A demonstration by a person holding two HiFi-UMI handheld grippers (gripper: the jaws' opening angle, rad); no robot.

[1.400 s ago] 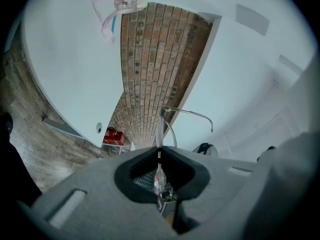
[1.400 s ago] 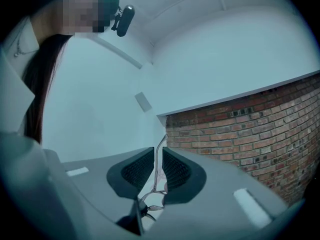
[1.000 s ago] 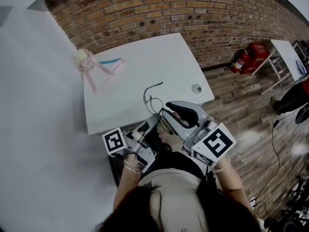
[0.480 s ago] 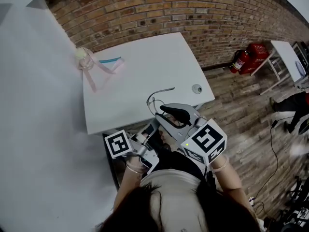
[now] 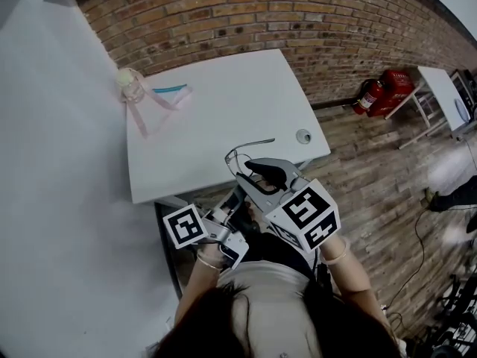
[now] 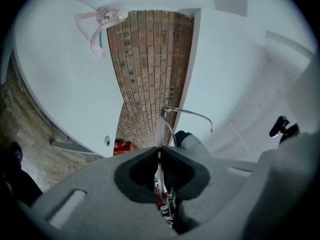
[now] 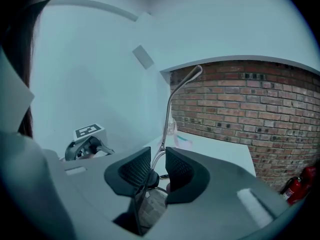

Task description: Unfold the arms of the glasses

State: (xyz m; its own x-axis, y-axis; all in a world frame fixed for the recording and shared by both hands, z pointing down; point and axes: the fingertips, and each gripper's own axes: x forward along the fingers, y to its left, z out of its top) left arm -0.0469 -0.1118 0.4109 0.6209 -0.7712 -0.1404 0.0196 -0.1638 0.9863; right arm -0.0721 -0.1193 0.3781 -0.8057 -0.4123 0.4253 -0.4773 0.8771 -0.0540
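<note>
Wire glasses point(image 5: 250, 145) — clamped in left gripper point(image 6: 158, 154); right gripper point(image 7: 157, 158) fingers point(image 7: 181, 172) just opening, arm point(image 7: 167, 113) between.

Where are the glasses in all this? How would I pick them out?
Find the white table by the brick wall, then its near edge. The glasses are the thin wire frame clamped in the left gripper there, one arm sticking out; everything around them is chunky and grey.
</note>
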